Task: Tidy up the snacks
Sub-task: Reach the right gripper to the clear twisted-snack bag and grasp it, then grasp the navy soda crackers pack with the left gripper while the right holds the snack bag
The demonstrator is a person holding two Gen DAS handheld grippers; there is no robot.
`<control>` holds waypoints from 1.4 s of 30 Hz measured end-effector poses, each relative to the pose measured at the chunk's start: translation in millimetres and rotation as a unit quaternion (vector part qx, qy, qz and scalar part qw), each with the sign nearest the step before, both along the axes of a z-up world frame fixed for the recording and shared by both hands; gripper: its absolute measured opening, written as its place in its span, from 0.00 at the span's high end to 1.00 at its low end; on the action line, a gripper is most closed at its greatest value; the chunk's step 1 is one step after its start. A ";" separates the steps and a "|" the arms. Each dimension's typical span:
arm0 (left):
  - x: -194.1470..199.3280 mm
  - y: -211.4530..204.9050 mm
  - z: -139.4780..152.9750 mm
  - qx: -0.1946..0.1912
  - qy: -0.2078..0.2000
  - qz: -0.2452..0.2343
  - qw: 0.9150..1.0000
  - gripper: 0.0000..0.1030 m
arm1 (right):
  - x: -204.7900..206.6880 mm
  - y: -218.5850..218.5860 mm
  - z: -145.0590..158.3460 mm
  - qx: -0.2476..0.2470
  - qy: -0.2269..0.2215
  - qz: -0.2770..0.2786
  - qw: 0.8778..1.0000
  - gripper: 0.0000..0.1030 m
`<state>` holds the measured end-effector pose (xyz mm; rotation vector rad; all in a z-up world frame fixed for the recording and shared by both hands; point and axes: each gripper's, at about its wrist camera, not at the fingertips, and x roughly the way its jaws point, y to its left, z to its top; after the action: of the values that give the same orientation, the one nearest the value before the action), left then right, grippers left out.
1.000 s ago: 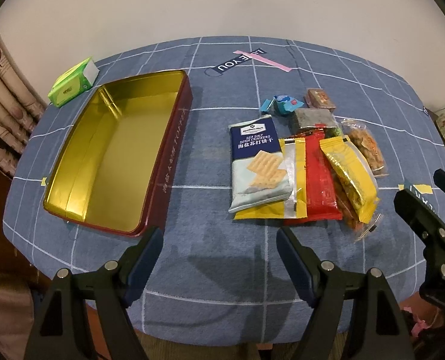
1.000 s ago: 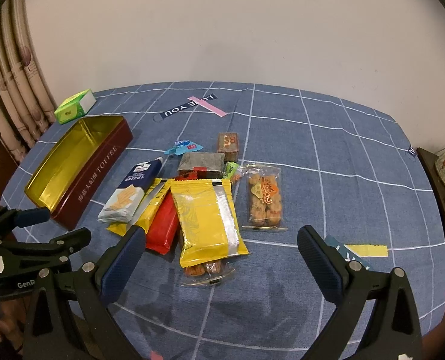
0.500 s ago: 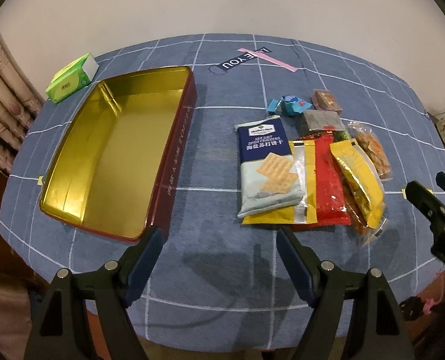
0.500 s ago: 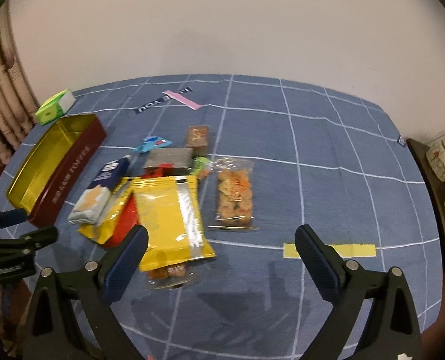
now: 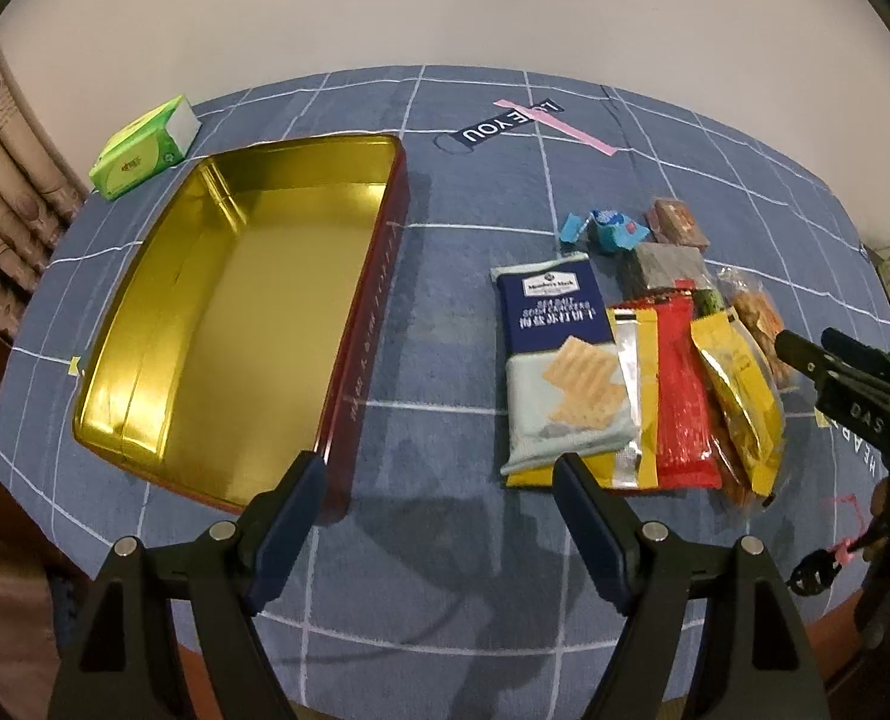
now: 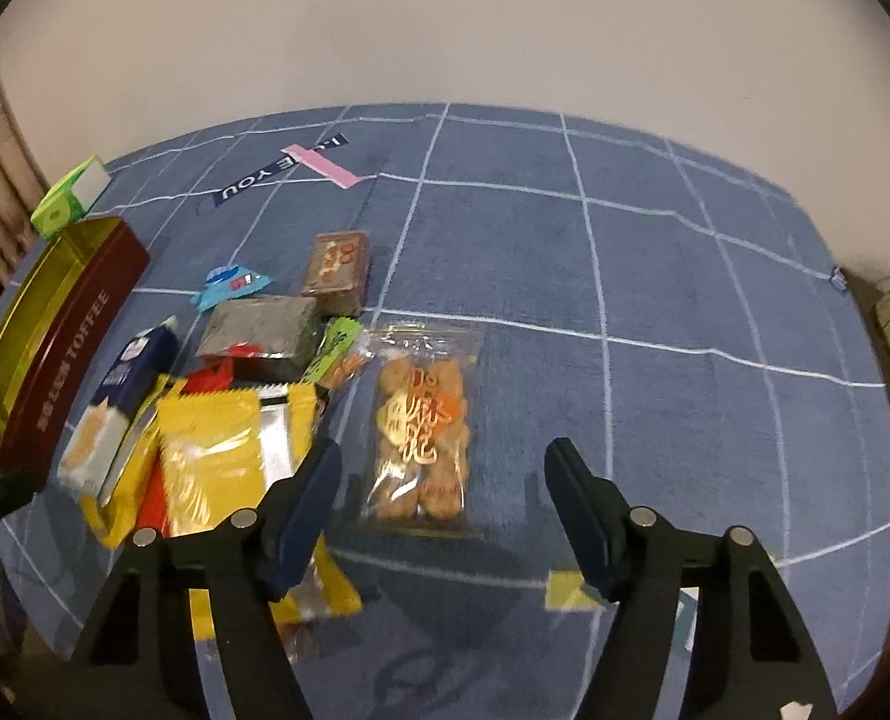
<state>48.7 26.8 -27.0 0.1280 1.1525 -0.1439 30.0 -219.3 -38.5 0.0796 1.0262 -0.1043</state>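
Note:
An empty gold-lined red tin (image 5: 234,312) (image 6: 54,354) lies at the left of the blue table. Snacks lie in a pile to its right: a blue cracker pack (image 5: 559,366), a red pack (image 5: 682,396), a yellow pack (image 5: 739,396) (image 6: 228,450), a clear bag of fried snacks (image 6: 423,432), a grey pack (image 6: 258,330), a brown box (image 6: 336,261) and a blue candy (image 6: 231,285). My left gripper (image 5: 438,486) is open above the table between tin and crackers. My right gripper (image 6: 445,474) is open, low over the clear bag, and shows at the left wrist view's right edge (image 5: 805,345).
A green tissue pack (image 5: 144,147) lies behind the tin. A pink strip and a black label (image 5: 505,123) lie at the far middle. A yellow tape piece (image 6: 565,591) is near the front edge. Curtains hang at the left and shelves stand at the right.
My right gripper has moved forward, down and right toward the clear bag of fried snacks. My left gripper has drifted slightly. Both stay open.

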 end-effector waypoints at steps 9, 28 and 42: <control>16.0 -8.2 0.2 -0.005 0.008 -0.007 1.000 0.23 | 20.0 -7.1 -18.8 0.025 0.022 -0.002 0.999 0.42; 39.7 -30.1 -4.7 -0.036 0.043 -0.015 0.998 0.23 | 20.6 -8.0 -27.7 0.037 0.009 0.015 0.999 0.66; 62.6 -40.2 -9.3 -0.068 0.083 -0.013 0.994 0.23 | -5.4 -29.6 -27.2 0.040 0.014 0.002 0.999 0.67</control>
<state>111.4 -13.4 -36.2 0.0103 1.3038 -0.2591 24.6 -248.9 -65.7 0.1490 1.0579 -0.0621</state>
